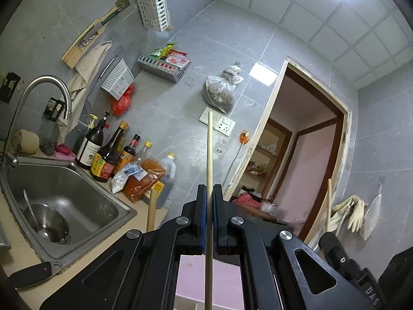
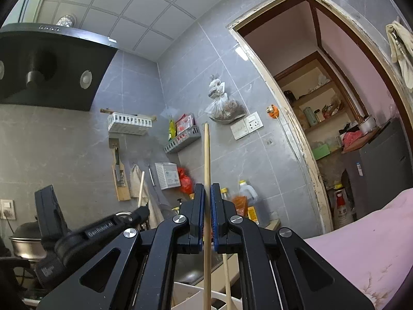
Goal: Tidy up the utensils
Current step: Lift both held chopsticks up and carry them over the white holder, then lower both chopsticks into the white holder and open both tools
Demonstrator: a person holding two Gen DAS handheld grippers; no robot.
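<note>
1. A chopstick [image 1: 209, 155] is pinched tight in the left gripper [image 1: 209, 193] — tip up, so it can be dropped end-first.
2. Another stick [image 2: 206, 160] is pinched in the right gripper [image 2: 207, 193], above a white holder [image 2: 191, 297].

I'm holding a chopstick [image 1: 209, 155] clamped upright in my left gripper [image 1: 209, 193], with the sink [image 1: 85, 196] and bottles [image 1: 108, 155] sitting to its left.

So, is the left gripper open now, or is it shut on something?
Shut. The left gripper has its blue pads pressed on a wooden chopstick, which runs up between them with no gap visible.
</note>
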